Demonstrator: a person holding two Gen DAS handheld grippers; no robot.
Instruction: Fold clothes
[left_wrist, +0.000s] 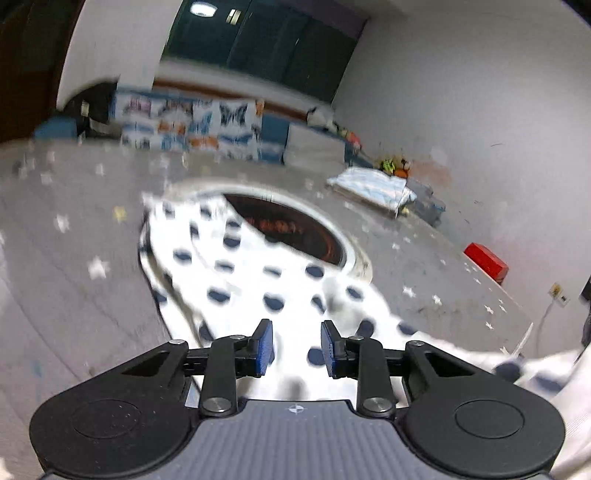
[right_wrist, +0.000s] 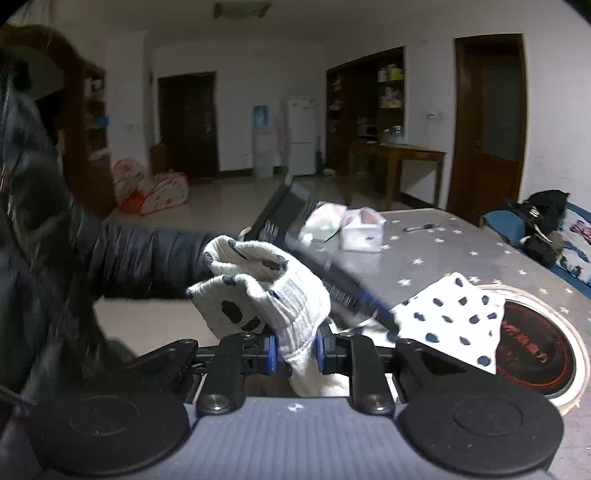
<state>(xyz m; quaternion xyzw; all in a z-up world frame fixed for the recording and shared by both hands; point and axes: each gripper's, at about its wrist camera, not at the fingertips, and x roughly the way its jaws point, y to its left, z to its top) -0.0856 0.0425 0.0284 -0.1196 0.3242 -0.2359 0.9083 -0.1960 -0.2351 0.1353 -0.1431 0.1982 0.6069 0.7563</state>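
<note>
A white cloth with dark blue dots (left_wrist: 258, 280) lies spread on the grey star-patterned table (left_wrist: 74, 221), partly covering a round cooktop (left_wrist: 295, 229). My left gripper (left_wrist: 297, 347) hovers low over the cloth's near part, its blue pads apart with nothing pressed between them; this view is blurred. In the right wrist view, my right gripper (right_wrist: 295, 350) is shut on a bunched fold of the same cloth (right_wrist: 266, 291), lifted off the table. The rest of the cloth (right_wrist: 450, 314) lies flat by the cooktop (right_wrist: 535, 350). A dark-sleeved arm (right_wrist: 147, 258) reaches across behind the bunch.
A white tissue box (right_wrist: 362, 229) and a small dark pen-like object (right_wrist: 421, 227) sit at the table's far side. A red box (left_wrist: 485, 260) and a folded striped cloth (left_wrist: 373, 188) lie near the other edge. Butterfly cushions (left_wrist: 192, 125) and a black bag (right_wrist: 543, 218) lie beyond the table.
</note>
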